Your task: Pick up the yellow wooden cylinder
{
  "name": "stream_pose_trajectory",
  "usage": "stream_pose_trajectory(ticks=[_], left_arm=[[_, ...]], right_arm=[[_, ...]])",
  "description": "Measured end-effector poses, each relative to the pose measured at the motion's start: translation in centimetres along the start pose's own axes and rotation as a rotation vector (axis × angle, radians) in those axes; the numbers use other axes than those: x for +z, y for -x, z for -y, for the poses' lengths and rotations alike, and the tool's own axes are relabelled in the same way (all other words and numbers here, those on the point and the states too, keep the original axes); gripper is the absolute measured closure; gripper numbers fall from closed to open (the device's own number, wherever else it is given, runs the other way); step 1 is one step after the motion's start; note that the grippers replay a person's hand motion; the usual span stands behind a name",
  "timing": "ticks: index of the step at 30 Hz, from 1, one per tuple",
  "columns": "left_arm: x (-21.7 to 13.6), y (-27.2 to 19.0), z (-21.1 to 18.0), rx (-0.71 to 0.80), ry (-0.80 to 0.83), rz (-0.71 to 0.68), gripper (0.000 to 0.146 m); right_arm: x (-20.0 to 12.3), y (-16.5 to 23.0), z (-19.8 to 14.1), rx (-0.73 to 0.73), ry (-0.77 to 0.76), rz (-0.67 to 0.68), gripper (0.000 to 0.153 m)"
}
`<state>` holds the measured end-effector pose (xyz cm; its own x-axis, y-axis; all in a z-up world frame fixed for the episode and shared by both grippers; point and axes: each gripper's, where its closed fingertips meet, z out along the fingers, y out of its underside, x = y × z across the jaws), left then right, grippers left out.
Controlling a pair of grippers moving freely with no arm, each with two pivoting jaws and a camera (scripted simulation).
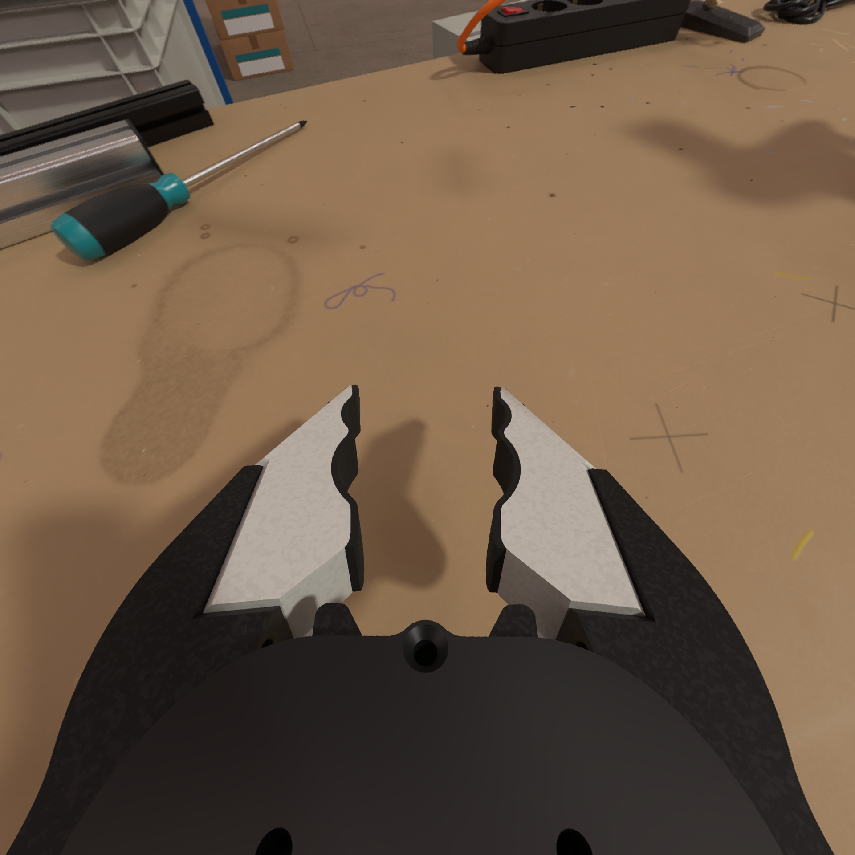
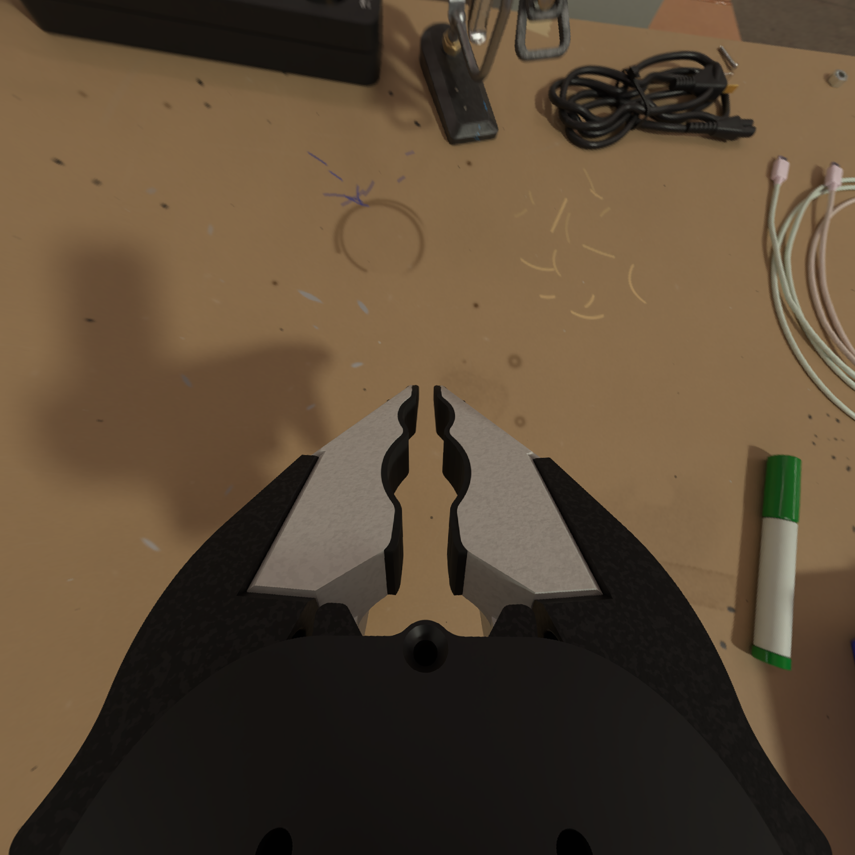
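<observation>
Brown workbench (image 1: pixel 509 277), left claw (image 1: pixel 425 388) spread, right claw (image 2: pixel 425 388) nearly closed, empty

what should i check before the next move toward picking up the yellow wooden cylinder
1. Yellow wooden cylinder in sight: not ok; neither wrist view shows it.
2. Left hand-held gripper open and empty: ok; wide gap, only bare table between its fingers.
3. Right hand-held gripper ready to grasp: not ok; fingers nearly together, holding nothing.
4. Path ahead of the left one: ok; the screwdriver lies far off to its left, the power strip at the far edge.
5. Path ahead of the right one: ok; the green marker and black cable bundle sit off to its right.
6. Which hand-held gripper is nearer the target: cannot tell.
</observation>
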<state>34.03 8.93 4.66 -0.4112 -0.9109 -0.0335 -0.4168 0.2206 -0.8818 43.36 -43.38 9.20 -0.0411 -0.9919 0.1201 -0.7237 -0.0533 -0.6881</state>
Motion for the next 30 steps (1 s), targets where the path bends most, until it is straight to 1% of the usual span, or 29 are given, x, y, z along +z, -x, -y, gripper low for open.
stream_pose_trajectory(ticks=[3,6,8,10,12,13,15,18,20,22,25,30], left_arm=[[-0.8,0.5,-0.2,-0.007,-0.007,0.023,0.089],[-1.0,0.7,-0.2,-0.025,-0.013,0.022,0.089],[-0.9,0.6,-0.3,-0.028,-0.008,0.014,0.089],[-0.7,0.3,-0.4,-0.024,-0.002,0.003,0.089],[-0.5,0.0,-0.2,-0.017,-0.001,-0.008,0.089],[-0.4,-0.2,-0.2,-0.014,-0.002,-0.013,0.089],[-0.2,-0.5,0.0,-0.007,-0.003,-0.024,0.089],[0.2,-1.0,0.0,0.004,0.003,-0.038,0.089],[0.4,-1.2,0.1,0.009,0.008,-0.047,0.089],[0.6,-1.4,0.2,0.011,0.007,-0.054,0.089],[0.9,-1.7,0.2,0.015,0.014,-0.064,0.089],[1.0,-1.9,0.3,0.014,0.013,-0.074,0.089]], right_arm=[[-1.2,0.6,1.0,-0.012,-0.001,0.079,0.138],[-2.4,1.7,0.0,-0.112,0.097,0.142,0.129],[-3.2,2.5,-2.3,-0.233,0.226,0.183,0.122],[-3.6,2.8,-5.2,-0.421,0.354,0.207,0.117],[-3.4,2.6,-7.3,-0.567,0.413,0.192,0.114],[-3.2,2.7,-8.1,-0.599,0.426,0.199,0.113],[-3.1,3.3,-8.9,-0.602,0.435,0.25,0.113],[-3.7,4.4,-8.6,-0.567,0.388,0.336,0.111],[-4.5,5.7,-8.1,-0.55,0.331,0.416,0.103],[-5.1,6.6,-7.5,-0.538,0.266,0.475,0.09],[-4.9,6.9,-7.5,-0.575,0.235,0.455,0.086],[-3.5,6.9,-9.3,-0.659,0.311,0.407,0.079]])
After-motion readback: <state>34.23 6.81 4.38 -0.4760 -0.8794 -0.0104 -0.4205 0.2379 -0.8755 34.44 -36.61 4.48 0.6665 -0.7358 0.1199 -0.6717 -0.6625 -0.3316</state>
